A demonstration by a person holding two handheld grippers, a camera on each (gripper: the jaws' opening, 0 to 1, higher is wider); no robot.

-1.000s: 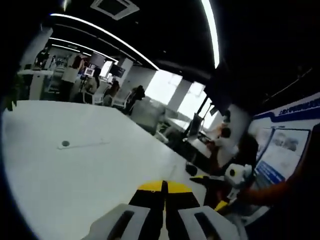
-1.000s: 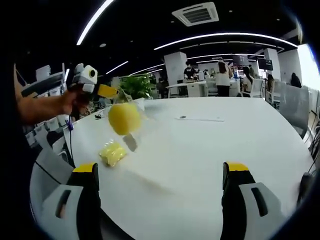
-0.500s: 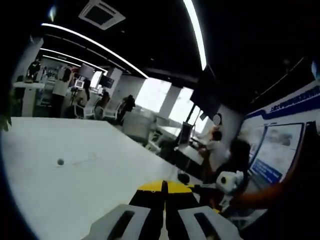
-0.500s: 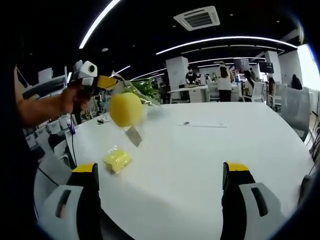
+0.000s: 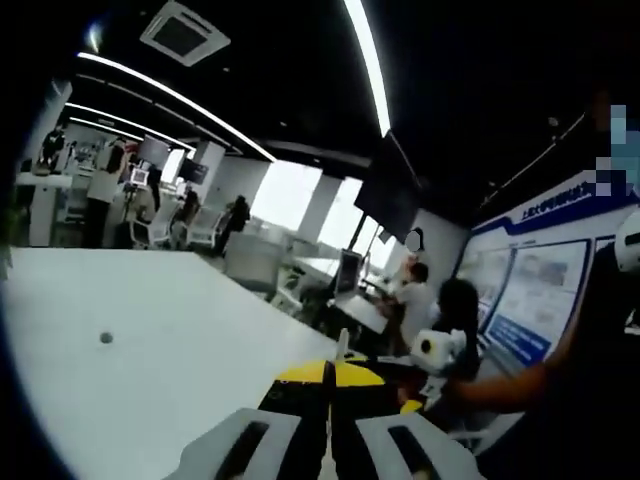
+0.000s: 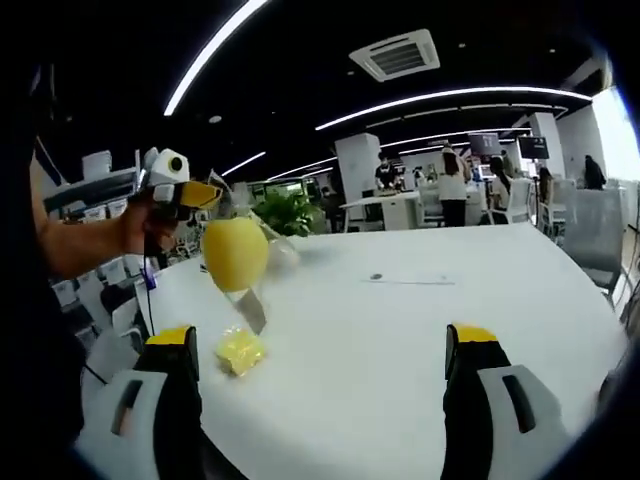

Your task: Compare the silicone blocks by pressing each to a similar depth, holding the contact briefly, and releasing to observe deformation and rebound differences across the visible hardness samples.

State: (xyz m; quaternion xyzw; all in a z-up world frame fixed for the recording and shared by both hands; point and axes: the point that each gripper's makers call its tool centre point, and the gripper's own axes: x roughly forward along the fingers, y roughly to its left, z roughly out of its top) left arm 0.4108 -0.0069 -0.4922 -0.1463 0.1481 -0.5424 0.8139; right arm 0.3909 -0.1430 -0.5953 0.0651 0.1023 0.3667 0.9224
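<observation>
The left gripper [image 6: 205,193], jaws closed, carries a bagged yellow ball [image 6: 235,253] in the air. The right gripper [image 6: 325,345] is wide open, with a yellow block [image 6: 241,351] on the bench [image 6: 420,320] ahead-left; no pressing appears started.

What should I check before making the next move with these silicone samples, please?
1. Right tongs free to press: ok, jaws wide apart with nothing between them.
2. Left tongs closed: ok, jaws together in the left gripper view.
3. Round yellow sample supported for pressing: not ok, it hangs in the air below the left tongs, off the table.
4. Small yellow sample resting on the table: ok.
5. Security of the grip on the round yellow sample: cannot tell; it seems pinched by a clear wrapping.
</observation>
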